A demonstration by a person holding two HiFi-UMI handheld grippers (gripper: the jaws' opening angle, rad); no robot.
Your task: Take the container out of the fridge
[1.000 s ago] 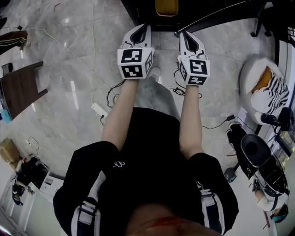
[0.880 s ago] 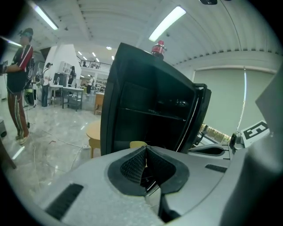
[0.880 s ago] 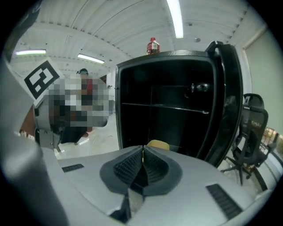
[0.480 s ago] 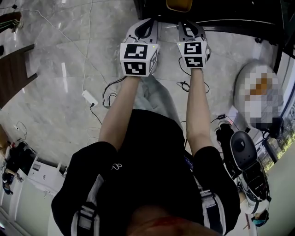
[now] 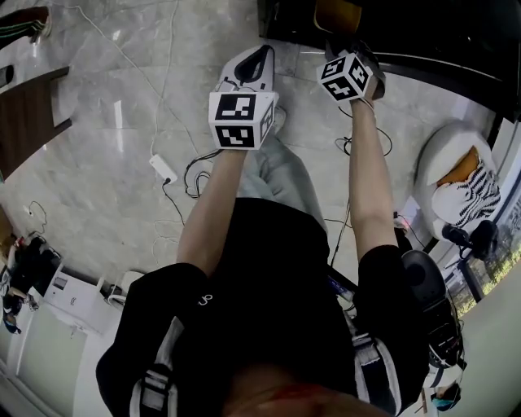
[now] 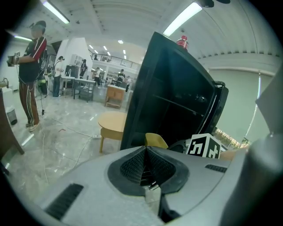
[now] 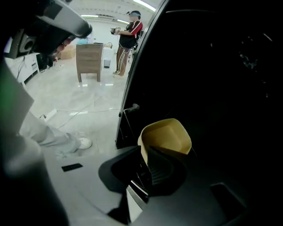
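A yellow open container (image 7: 168, 134) sits low in the dark inside of the black fridge (image 7: 221, 66). My right gripper (image 7: 145, 152) is shut on the container's near left wall, which runs down between the two pads. In the head view the right gripper (image 5: 346, 47) reaches to the container (image 5: 338, 15) at the fridge (image 5: 407, 24). My left gripper (image 6: 145, 149) is shut with nothing in it and stays back over the floor, left of the right one. From the left gripper view the container (image 6: 155, 140) shows at the foot of the fridge (image 6: 172, 97). The left gripper (image 5: 256, 59) points forward.
Cables and a white power strip (image 5: 163, 168) lie on the marble floor. A dark wooden table (image 5: 24, 122) stands at the left, a white seat (image 5: 460, 175) at the right. A round wooden table (image 6: 112, 122) stands left of the fridge. A person (image 7: 128, 37) stands far off.
The right gripper has moved forward to the fridge and now has the yellow container's wall between its pads. The left gripper has stayed behind it. The view has turned a little.
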